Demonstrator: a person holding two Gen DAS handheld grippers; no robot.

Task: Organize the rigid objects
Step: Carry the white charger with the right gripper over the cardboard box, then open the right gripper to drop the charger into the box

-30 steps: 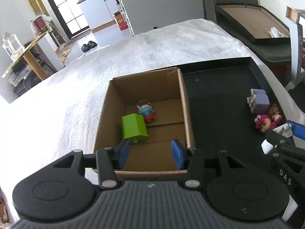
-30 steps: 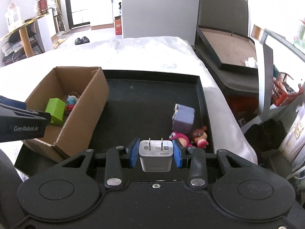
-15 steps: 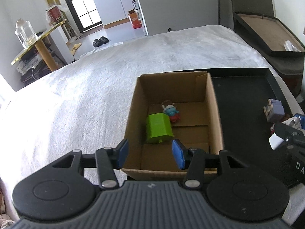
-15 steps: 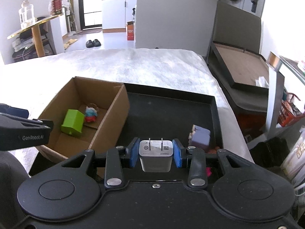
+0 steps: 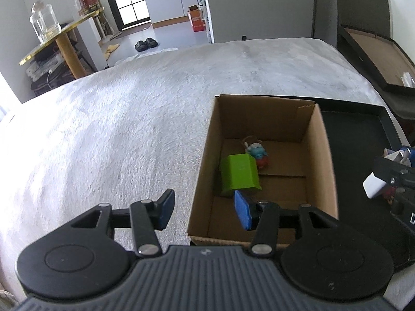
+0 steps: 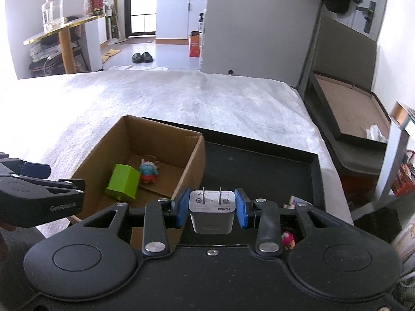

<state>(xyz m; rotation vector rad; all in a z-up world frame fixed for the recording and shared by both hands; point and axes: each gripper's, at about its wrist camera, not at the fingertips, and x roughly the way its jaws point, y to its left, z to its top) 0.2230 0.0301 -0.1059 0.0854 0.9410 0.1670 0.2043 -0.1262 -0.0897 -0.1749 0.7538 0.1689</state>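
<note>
As both tools shifted left, cardboard box (image 6: 145,155) slid rightward

We note the cardboard box (image 6: 145,165) open at the top, its walls upright all round. Inside, the green block (image 6: 124,182) and small figurine (image 6: 148,171) crowd the left wall and far middle; the near and right floor lies bare. The black tray (image 6: 262,165) right of the box is free across its far half. The white bedcover (image 5: 116,129) left of the box is wide and unobstructed. The left gripper (image 5: 203,208) hangs over the box's near-left corner.
</note>
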